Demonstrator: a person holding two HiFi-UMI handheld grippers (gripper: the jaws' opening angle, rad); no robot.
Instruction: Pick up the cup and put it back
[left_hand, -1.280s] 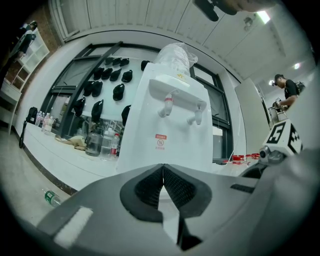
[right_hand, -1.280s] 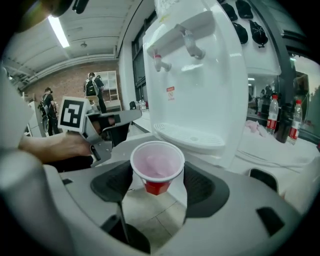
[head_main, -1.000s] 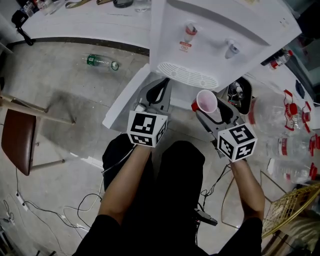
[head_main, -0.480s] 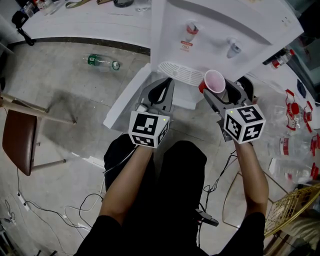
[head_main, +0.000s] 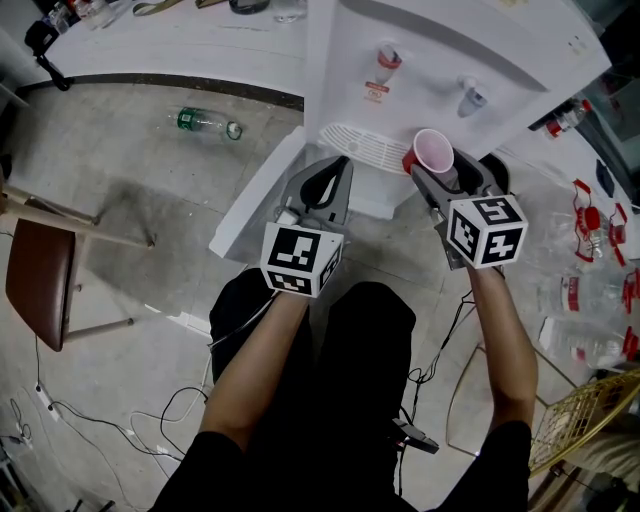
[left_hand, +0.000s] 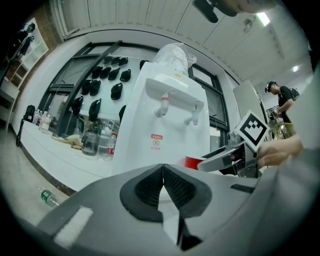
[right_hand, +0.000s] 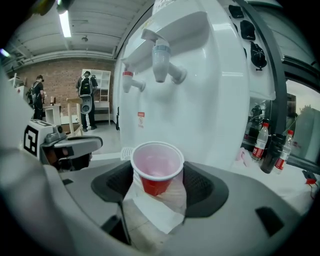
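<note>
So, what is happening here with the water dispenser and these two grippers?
A person holds a gripper in each hand in front of a white water dispenser. The right gripper has its jaws closed on a red cup, which is upright and looks empty. It is held close to the dispenser, by the right end of the drip tray. The left gripper holds nothing, its jaws are together, and it points level toward the dispenser.

The cup (right_hand: 156, 175) is showing smooth plastic, red outside and pale inside, while the dispenser (right_hand: 200, 95) is gleaming in glossy white plastic. The pads (right_hand: 202, 187) of the right gripper (head_main: 442, 168) are looking matt black and finely ribbed, the floor (head_main: 130, 200) dull, mottled grey.
</note>
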